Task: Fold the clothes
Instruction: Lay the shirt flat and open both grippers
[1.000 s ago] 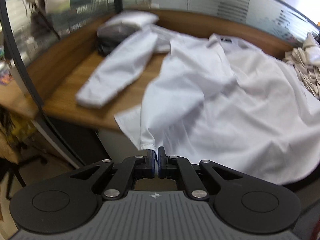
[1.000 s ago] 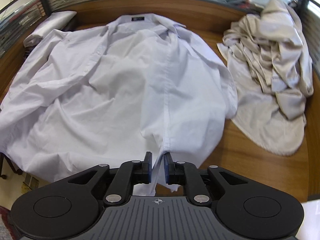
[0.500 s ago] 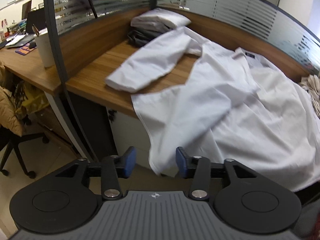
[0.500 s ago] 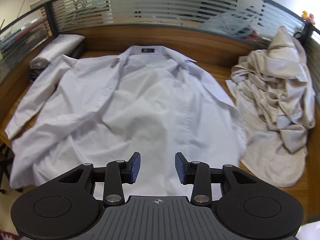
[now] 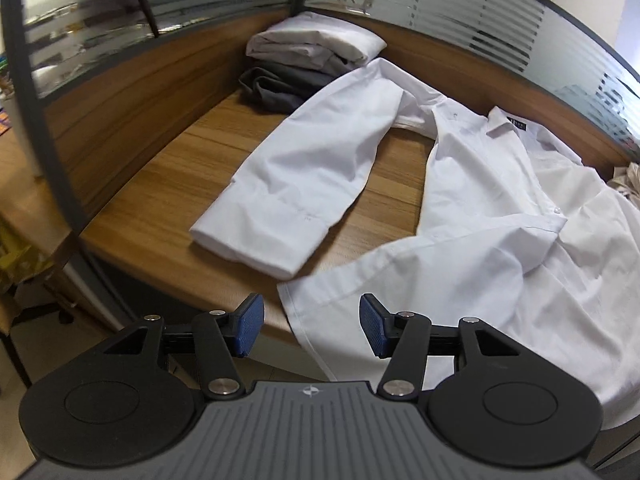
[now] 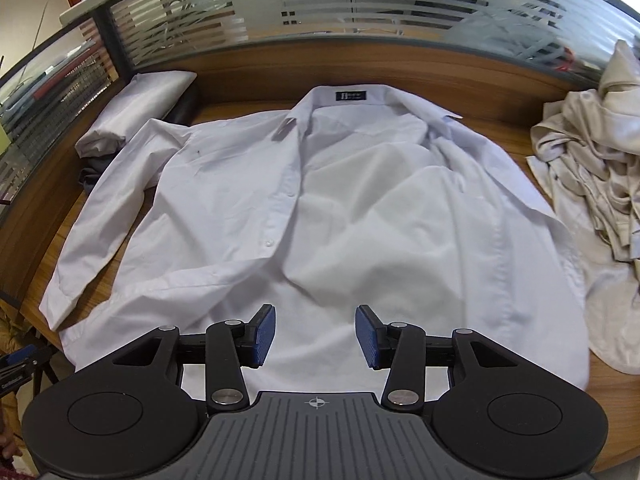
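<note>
- A white shirt (image 6: 360, 216) is spread front-up over the middle of the desk (image 5: 192, 168), with its collar toward the back wall and its hem draped over the front edge.
- One sleeve (image 5: 304, 184) is stretched toward the front left corner, and its cuff is laid just short of the front edge.
- Bare wood is seen along the left side of the desk, between the sleeve and the wooden side panel.
- A stack of folded clothes (image 5: 312, 52), pale on top and dark grey beneath, is kept in the back left corner, touched by the sleeve's shoulder end.
- A crumpled beige heap (image 6: 592, 184) is piled along the right edge, just beside the shirt.
- The desk is closed in at the back and left by wood panels topped with striped glass; only the front edge is left free.
- The left gripper (image 5: 311, 330) is held above the front edge at the hem's left corner; its jaws have just been opening, with cloth below them but not pinched.
- The right gripper (image 6: 315, 336) is held above the hem's middle, its jaws likewise just opened and nothing clamped.
</note>
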Tool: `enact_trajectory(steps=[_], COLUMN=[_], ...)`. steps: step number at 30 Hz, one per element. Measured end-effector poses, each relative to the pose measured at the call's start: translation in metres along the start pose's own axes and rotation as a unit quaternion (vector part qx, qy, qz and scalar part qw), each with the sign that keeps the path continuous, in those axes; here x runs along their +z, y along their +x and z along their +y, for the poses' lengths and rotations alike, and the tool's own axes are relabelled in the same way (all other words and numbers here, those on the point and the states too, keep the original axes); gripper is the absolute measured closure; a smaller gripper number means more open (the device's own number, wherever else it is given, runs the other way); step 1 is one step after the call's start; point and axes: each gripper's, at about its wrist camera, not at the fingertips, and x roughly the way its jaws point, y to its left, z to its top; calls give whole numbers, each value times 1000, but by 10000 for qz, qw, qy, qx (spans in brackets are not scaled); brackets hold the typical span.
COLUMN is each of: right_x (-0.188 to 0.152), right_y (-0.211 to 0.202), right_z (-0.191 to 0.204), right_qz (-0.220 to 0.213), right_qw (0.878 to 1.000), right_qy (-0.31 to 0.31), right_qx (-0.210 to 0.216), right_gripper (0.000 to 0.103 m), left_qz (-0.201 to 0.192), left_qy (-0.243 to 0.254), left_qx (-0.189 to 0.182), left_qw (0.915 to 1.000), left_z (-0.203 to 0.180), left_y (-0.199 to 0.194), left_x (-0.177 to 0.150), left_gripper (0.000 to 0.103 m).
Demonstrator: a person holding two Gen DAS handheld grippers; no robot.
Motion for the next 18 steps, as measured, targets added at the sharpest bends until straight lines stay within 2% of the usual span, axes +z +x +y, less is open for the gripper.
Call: enact_trajectory(steps=[7,11,13,14,15,16,18], right_x=[13,18,21,23,26,29,37], right_y=[15,21,23,24,25,26,30], right_z=[19,26,29,29,29,28,26], right_qz=[85,143,146,146,144,140,132], right_qw=[9999,9997,9996,9995,9996,9996,9996], right_qy=[10,22,-12,-29,-43,-61,-97], right_qx=[-136,-207,-242,-260,-259,-248,-232], right_gripper=[55,55,55,55,54,54,54], left_qz=[203,273,256,229,268,319,181], left_qy=[318,443,515,564,567,561,262], left_qx=[-170,-255,-295,-319,-311,-298,-274], left_qw=[9991,9983,9979,9976,9975,9975,9991], left_z=[8,10,10,10,9,8,10], left_y=[35,49,52,53,53,53,42], left_x=[6,4,3,2,2,3,6], left_gripper=[46,55,65,78,98,97,97])
